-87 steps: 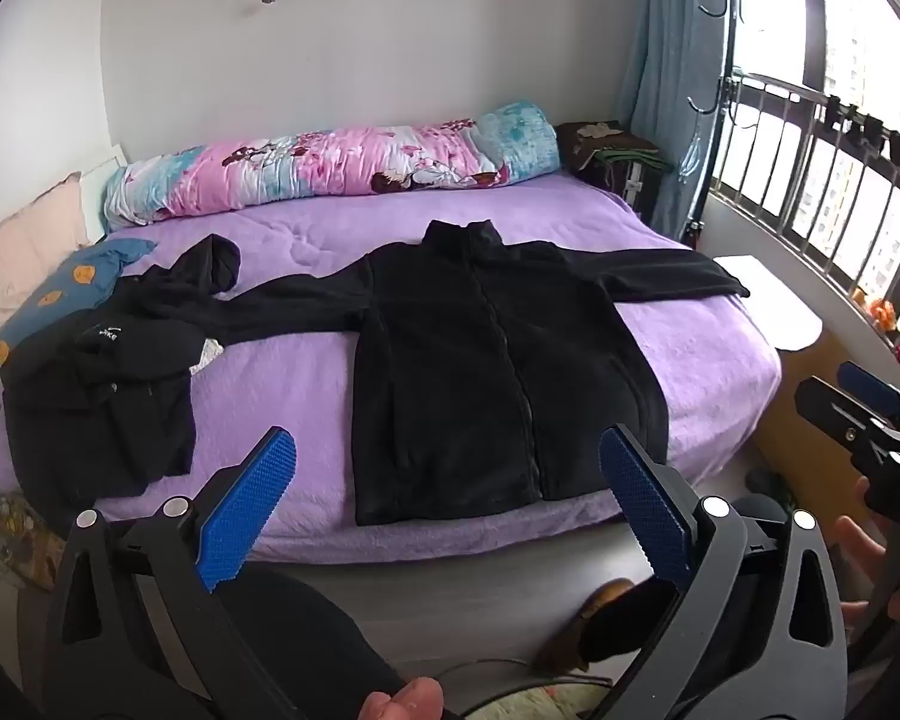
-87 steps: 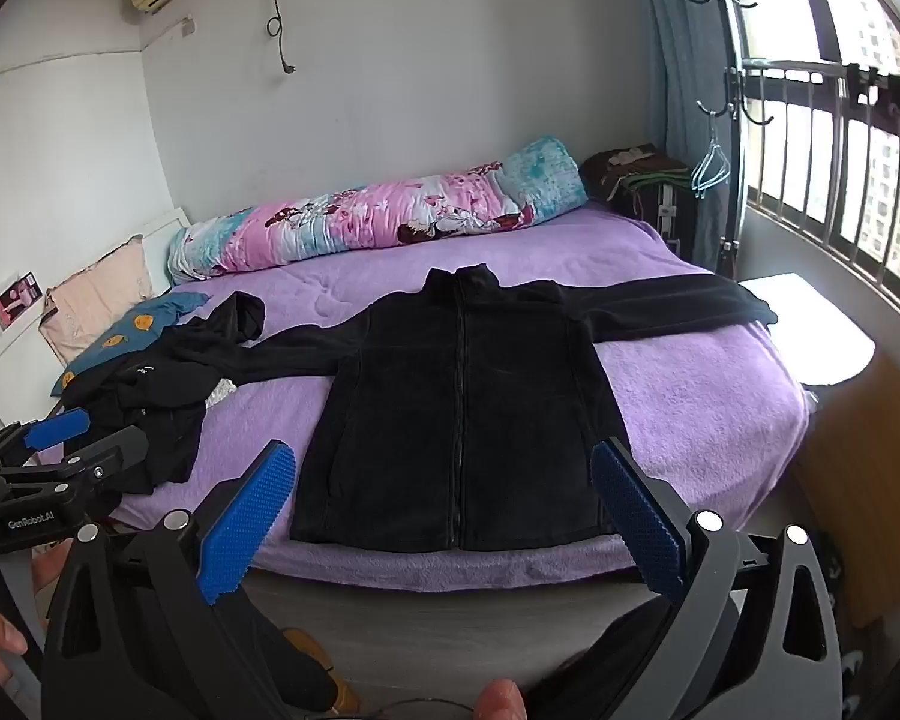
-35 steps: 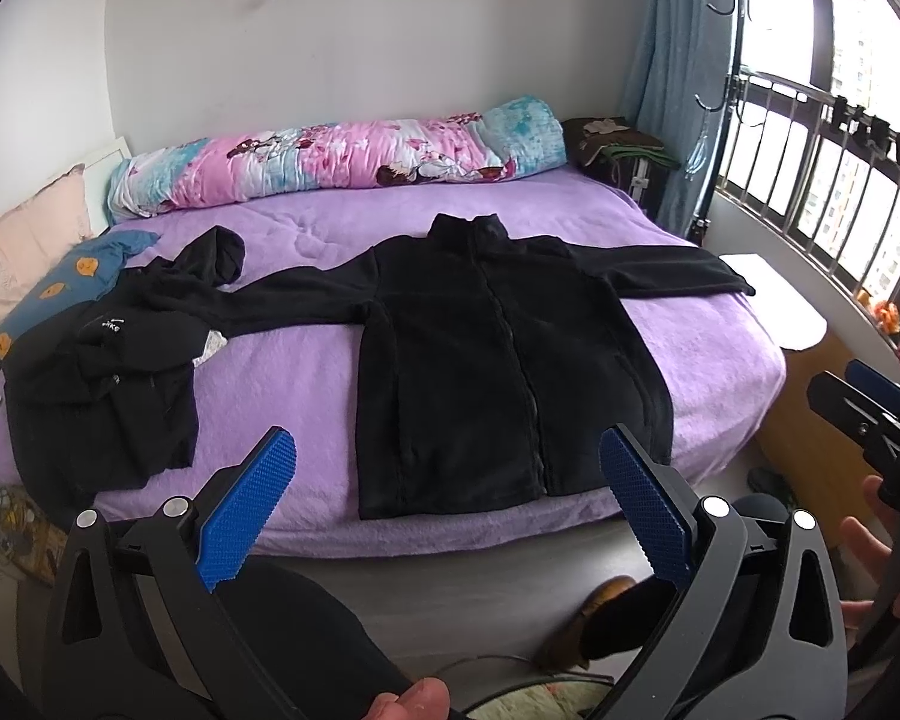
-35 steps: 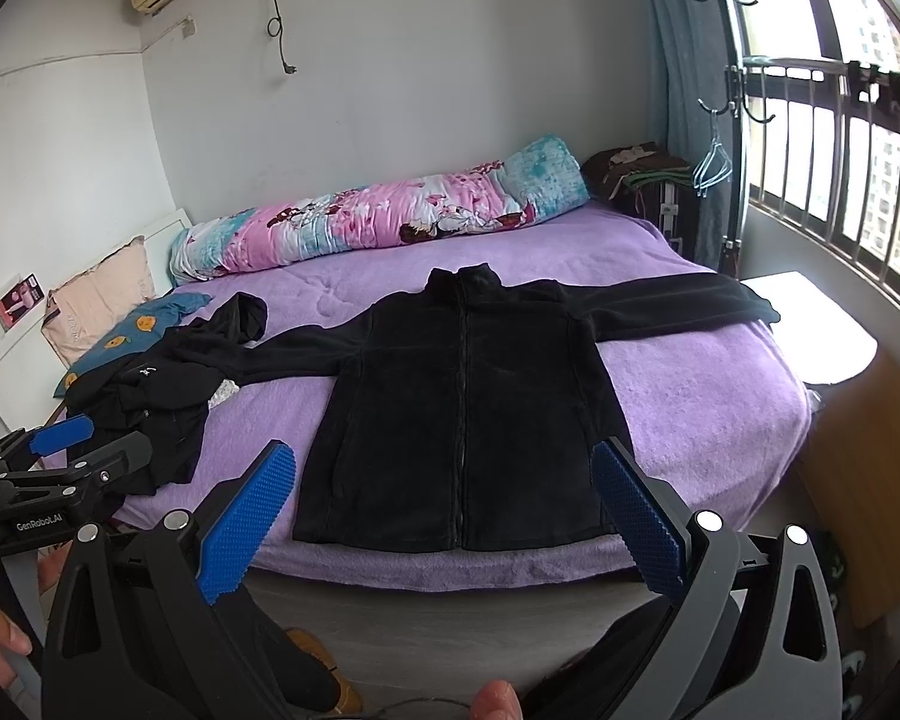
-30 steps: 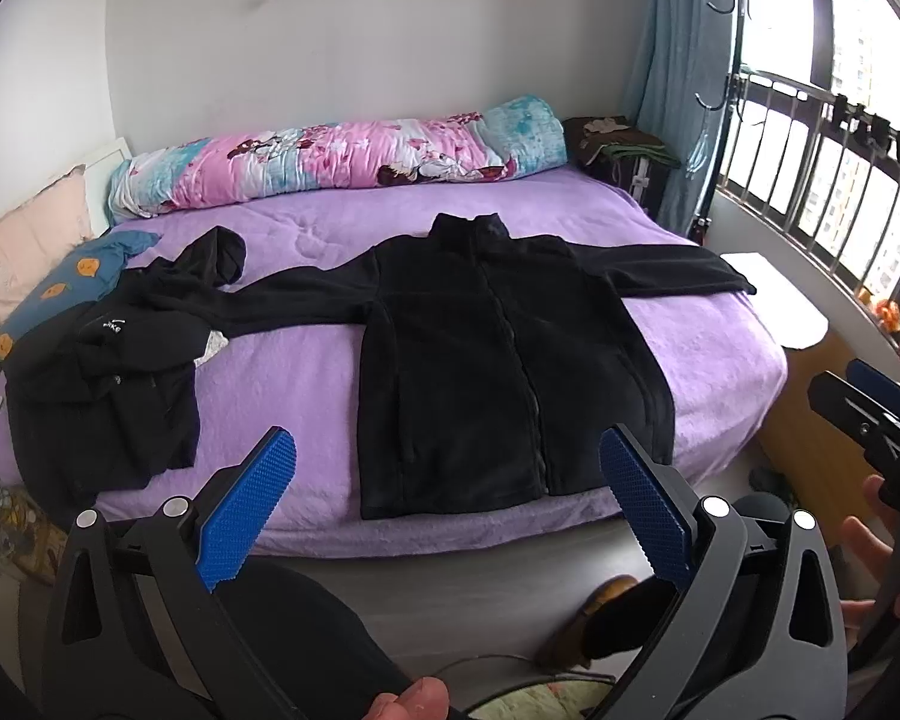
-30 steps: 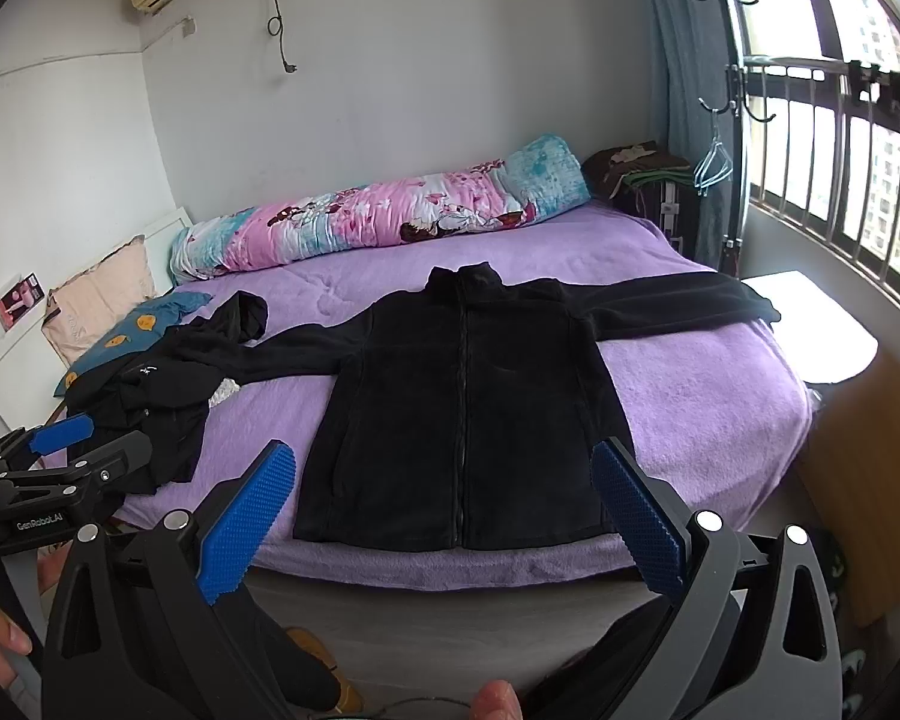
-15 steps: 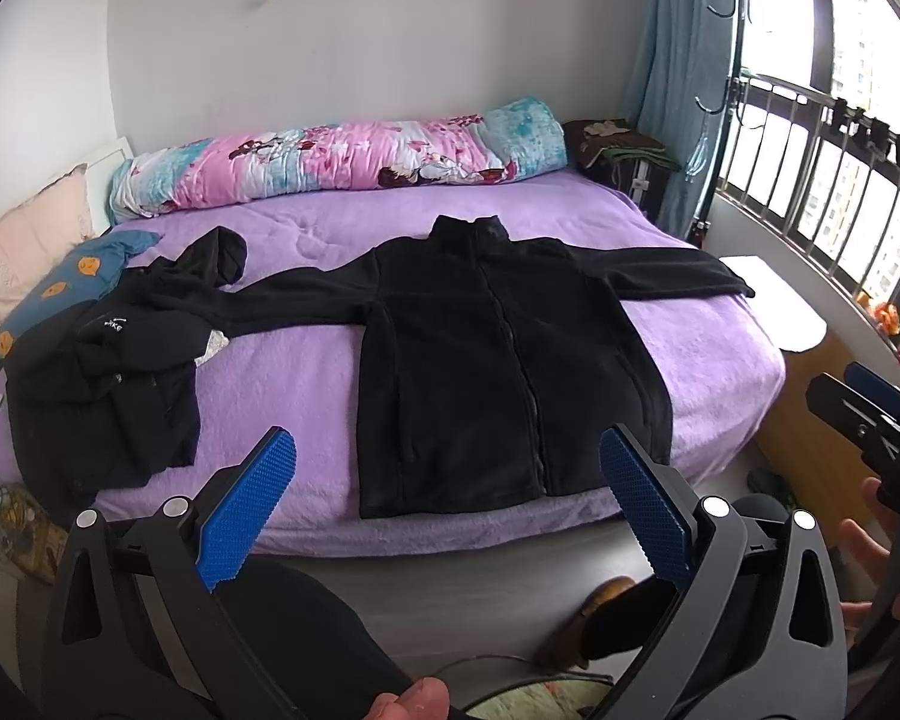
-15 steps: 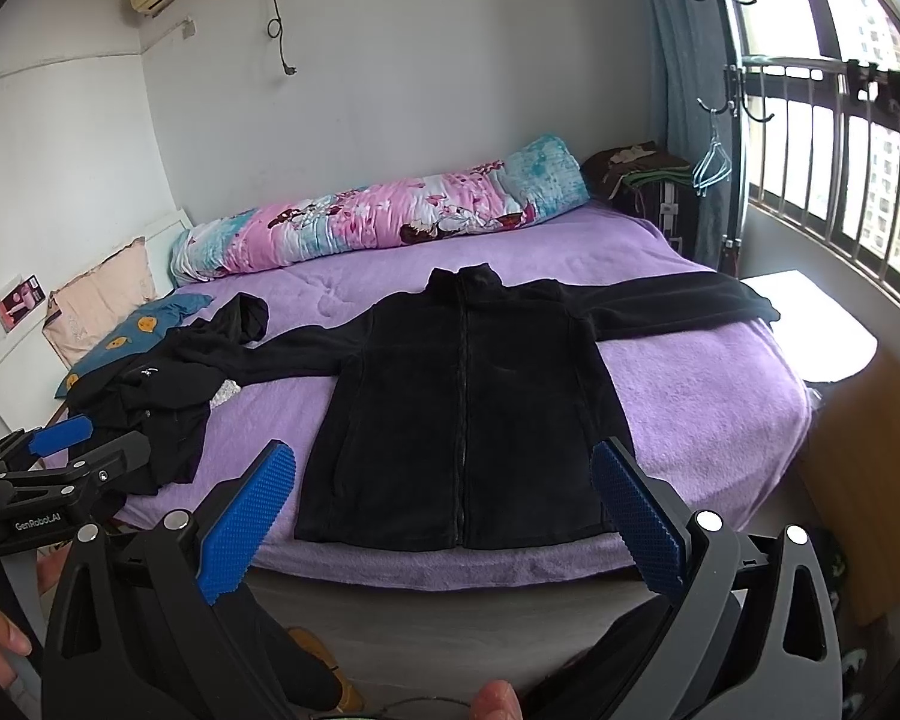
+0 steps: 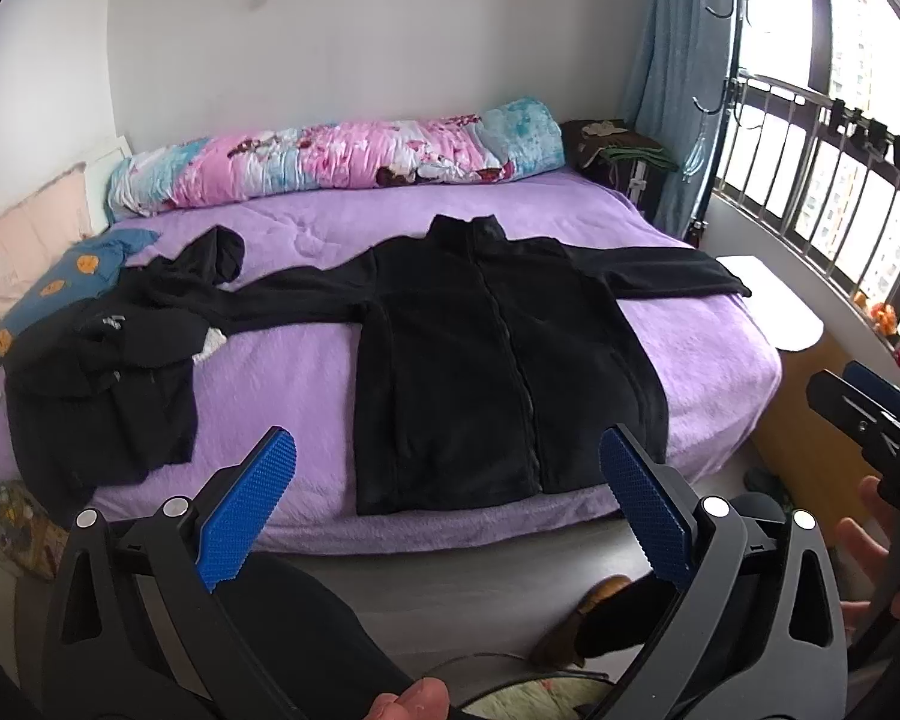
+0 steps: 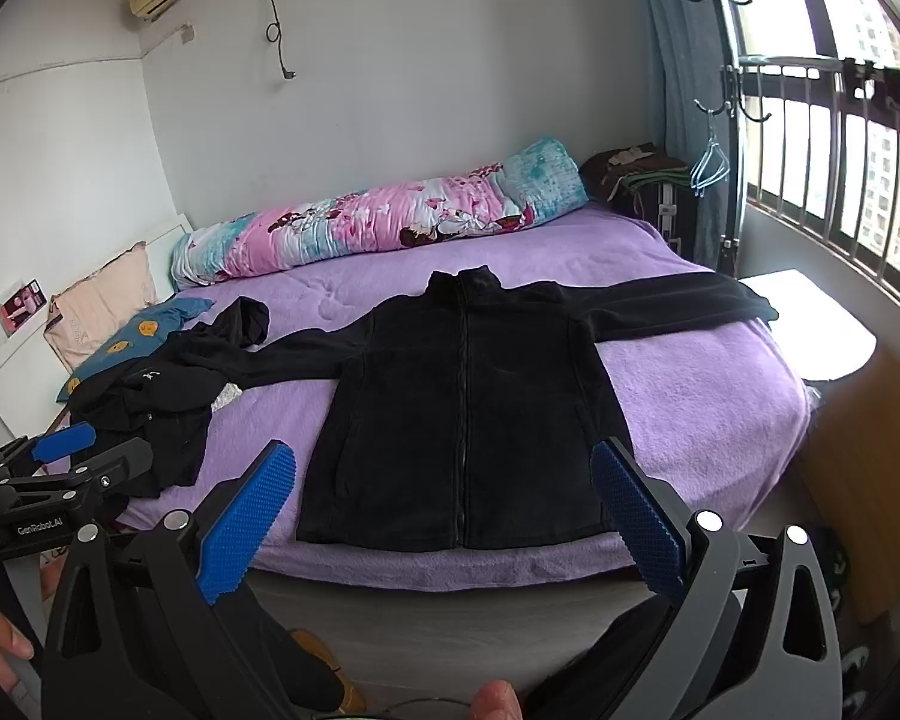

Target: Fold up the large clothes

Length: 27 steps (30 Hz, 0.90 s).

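Observation:
A black fleece jacket (image 9: 498, 360) lies flat, front up and zipped, on the purple bed (image 9: 282, 372), both sleeves spread sideways; it also shows in the right wrist view (image 10: 468, 414). A second black garment (image 9: 108, 372) lies crumpled at the bed's left, also in the right wrist view (image 10: 156, 402). My left gripper (image 9: 447, 501) is open and empty, held off the bed's near edge. My right gripper (image 10: 441, 504) is open and empty, also short of the near edge. Each gripper shows at the side of the other's view.
A rolled pink and blue quilt (image 9: 330, 159) lies along the far side of the bed. Pillows (image 9: 60, 276) sit at the far left. A railed window (image 10: 840, 180), a white stool (image 10: 810, 324) and a wooden cabinet (image 10: 870, 480) stand to the right.
Both views have shifted very slightly; the grippers stay open and the jacket has not moved.

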Available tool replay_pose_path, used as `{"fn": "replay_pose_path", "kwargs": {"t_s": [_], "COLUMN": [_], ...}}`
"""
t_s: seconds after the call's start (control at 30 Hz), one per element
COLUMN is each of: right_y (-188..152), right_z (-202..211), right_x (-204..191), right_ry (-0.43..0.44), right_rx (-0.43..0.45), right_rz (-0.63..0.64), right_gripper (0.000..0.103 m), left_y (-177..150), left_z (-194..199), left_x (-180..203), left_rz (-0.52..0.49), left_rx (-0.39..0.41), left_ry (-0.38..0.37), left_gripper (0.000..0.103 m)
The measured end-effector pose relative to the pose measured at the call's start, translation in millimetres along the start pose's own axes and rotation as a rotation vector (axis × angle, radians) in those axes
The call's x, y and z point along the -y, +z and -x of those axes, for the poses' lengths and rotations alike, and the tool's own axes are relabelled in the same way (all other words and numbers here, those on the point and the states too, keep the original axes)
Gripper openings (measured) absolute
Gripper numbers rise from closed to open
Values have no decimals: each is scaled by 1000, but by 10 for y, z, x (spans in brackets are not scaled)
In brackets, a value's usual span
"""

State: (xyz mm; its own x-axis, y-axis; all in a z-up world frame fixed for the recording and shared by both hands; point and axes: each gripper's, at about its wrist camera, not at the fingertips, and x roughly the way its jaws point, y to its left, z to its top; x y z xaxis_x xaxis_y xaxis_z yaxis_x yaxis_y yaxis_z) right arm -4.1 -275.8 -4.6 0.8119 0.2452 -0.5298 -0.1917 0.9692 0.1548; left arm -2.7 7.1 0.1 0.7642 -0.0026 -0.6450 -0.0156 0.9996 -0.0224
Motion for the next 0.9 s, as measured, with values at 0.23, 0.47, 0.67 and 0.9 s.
{"fn": "replay_pose_path", "kwargs": {"t_s": [0.23, 0.47, 0.67, 0.9], "right_y": [-6, -8, -9, -10], "right_z": [6, 11, 9, 10], "right_x": [7, 9, 0, 8], "right_ry": [2, 4, 5, 4], "right_rx": [-2, -2, -4, -2], "right_rz": [-1, -1, 0, 1], "right_gripper": [97, 97, 97, 97], "left_y": [-20, -10, -12, -13], "left_z": [16, 3, 4, 3], "left_x": [-1, 3, 4, 4], "left_rz": [5, 6, 7, 5], "left_rx": [4, 0, 2, 2], "left_ry": [4, 6, 7, 7], "left_gripper": [97, 98, 97, 98]}}
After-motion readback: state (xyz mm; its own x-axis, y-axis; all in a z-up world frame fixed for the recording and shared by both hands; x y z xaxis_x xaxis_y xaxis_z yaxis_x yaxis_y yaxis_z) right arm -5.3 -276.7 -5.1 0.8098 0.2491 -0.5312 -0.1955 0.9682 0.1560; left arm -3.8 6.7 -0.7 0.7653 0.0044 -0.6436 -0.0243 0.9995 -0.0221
